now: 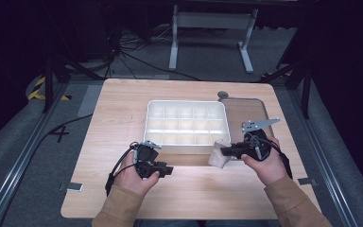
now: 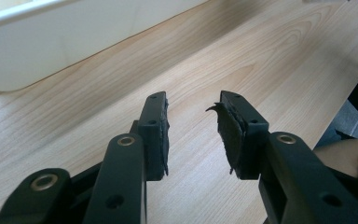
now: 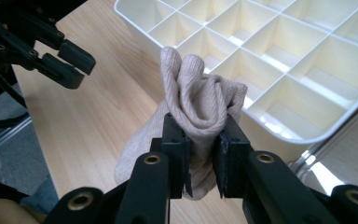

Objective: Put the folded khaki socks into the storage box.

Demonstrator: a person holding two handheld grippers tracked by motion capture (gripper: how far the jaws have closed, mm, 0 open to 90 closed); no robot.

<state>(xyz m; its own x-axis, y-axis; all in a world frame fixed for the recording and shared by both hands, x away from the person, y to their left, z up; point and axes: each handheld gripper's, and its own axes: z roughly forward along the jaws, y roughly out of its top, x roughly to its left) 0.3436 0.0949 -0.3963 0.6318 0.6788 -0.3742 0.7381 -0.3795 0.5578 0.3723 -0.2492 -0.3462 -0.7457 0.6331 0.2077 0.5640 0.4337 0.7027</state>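
A folded beige sock (image 3: 200,100) is pinched between the pads of my right gripper (image 3: 200,158), which is shut on it. In the high view that sock (image 1: 219,154) hangs just off the table at the front right corner of the white divided tray (image 1: 187,143), with the right gripper (image 1: 224,151) pointing left. My left gripper (image 2: 193,126) stands open over bare wood with nothing between its jaws. In the high view the left gripper (image 1: 169,170) sits near the tray's front left, pointing right.
The tray's compartments (image 3: 279,51) hold nothing. A clear lid (image 1: 246,112) with a round knob lies on the table to the right of the tray. Metal rails run along both sides of the table, and a stand's legs are behind it.
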